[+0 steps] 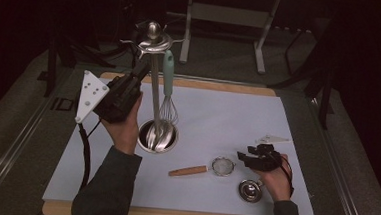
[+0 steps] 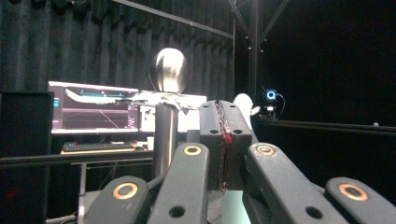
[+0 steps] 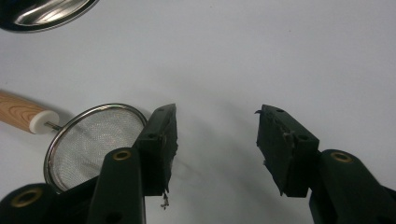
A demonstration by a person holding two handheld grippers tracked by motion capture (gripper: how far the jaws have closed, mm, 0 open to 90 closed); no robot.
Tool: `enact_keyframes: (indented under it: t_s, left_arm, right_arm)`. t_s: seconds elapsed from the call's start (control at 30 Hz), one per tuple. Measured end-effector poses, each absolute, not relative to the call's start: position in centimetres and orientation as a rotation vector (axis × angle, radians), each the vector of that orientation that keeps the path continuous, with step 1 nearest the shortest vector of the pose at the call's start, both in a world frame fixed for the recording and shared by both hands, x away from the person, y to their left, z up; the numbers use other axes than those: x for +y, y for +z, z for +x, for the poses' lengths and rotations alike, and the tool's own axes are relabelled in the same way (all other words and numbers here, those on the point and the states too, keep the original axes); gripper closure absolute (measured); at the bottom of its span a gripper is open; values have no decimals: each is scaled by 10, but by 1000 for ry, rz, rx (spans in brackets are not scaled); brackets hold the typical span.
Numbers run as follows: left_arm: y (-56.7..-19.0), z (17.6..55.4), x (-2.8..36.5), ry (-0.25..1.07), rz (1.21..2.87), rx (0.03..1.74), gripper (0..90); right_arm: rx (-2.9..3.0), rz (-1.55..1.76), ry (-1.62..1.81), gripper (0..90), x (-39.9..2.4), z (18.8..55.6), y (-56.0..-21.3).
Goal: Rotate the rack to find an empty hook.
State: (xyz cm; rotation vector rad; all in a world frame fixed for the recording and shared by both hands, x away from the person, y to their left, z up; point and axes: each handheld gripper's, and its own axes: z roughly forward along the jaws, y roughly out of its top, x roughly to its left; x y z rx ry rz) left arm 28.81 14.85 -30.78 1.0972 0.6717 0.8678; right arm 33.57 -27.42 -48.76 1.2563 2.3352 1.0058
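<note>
A metal utensil stand [image 1: 154, 93] rises from a round base [image 1: 174, 139] on the pale blue mat, with a ball [image 2: 168, 70] on top of its pole. A teal-handled whisk [image 1: 168, 81] hangs from its hook ring. My left gripper [image 1: 143, 70] is raised beside the pole, just left of it. Its jaws [image 2: 223, 112] are shut, pads pressed together, and nothing shows between them. My right gripper [image 1: 240, 157] rests low at the right with its jaws open [image 3: 215, 126] over bare mat. A small mesh strainer [image 3: 93, 140] with a wooden handle [image 1: 187, 171] lies just left of it.
A small metal cup [image 1: 249, 190] sits by the right hand near the mat's front edge. A shiny metal rim [image 3: 51, 11] shows at the top left of the right gripper view. The mat [image 1: 238, 115] lies on a wooden board. Beyond the stand are lit screens [image 2: 93, 112] and dark curtains.
</note>
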Motion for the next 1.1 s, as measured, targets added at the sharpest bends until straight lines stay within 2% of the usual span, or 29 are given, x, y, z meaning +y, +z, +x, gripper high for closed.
enact_keyframes:
  t_s: [1.1]
  left_arm:
    - [-302, 317, 177, 950, 1070, 788, 897]
  right_arm:
    - [2344, 1231, 1055, 478, -273, 334, -486]
